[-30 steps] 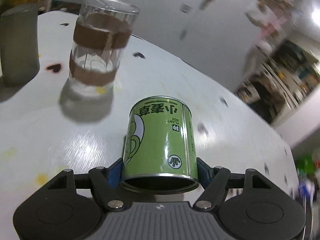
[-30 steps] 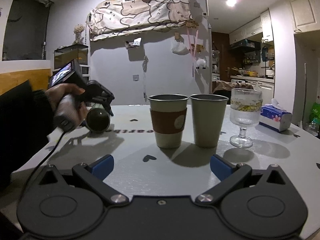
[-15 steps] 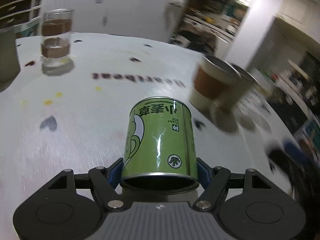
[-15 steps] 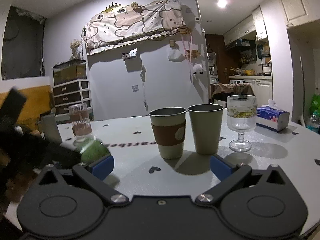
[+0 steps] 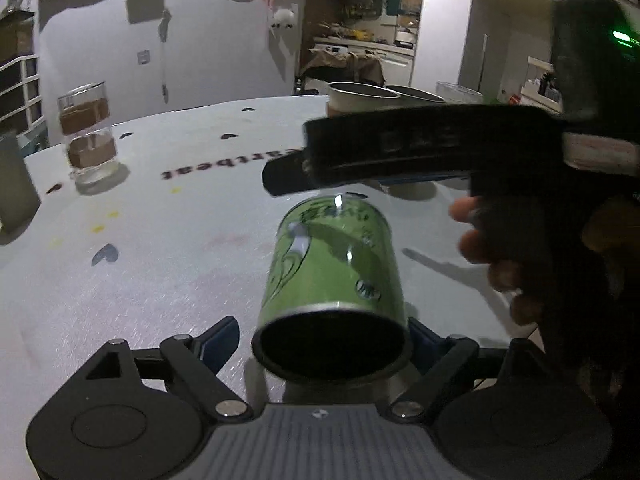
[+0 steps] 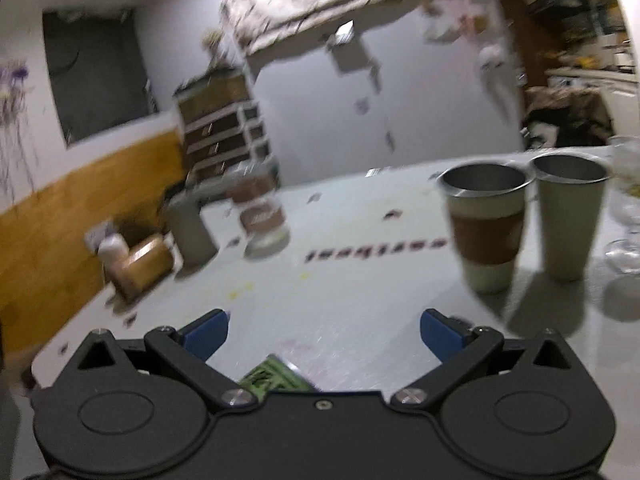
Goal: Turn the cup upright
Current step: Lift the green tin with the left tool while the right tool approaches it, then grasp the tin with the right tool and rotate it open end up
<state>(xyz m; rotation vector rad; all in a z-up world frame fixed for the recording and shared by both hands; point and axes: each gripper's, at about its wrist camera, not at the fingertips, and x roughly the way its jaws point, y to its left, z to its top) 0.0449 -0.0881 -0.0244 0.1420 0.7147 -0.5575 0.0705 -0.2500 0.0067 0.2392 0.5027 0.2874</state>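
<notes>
The green tin cup (image 5: 332, 276) lies tilted between the fingers of my left gripper (image 5: 324, 336), its dark open mouth facing the camera. The left fingers have spread: a gap shows by the left blue pad (image 5: 220, 338), and the right pad is hidden behind the cup. My right gripper (image 6: 322, 330) is open and empty just above the cup; a sliver of green cup (image 6: 274, 376) shows under its body. In the left wrist view the right gripper's black body (image 5: 420, 148) and the hand holding it hover over the cup.
On the white table (image 5: 160, 280) stand a glass with brown bands (image 5: 86, 132), a grey cup (image 5: 14, 184) at the left, a sleeved paper cup (image 6: 486, 232), a plain metal cup (image 6: 570, 216) and a stemmed glass (image 6: 628, 216) at the right. A box (image 6: 140, 264) sits at the far left edge.
The left gripper swung toward the table's middle and loosened its hold on the green cup, which now tilts. The right gripper moved left and over the cup.
</notes>
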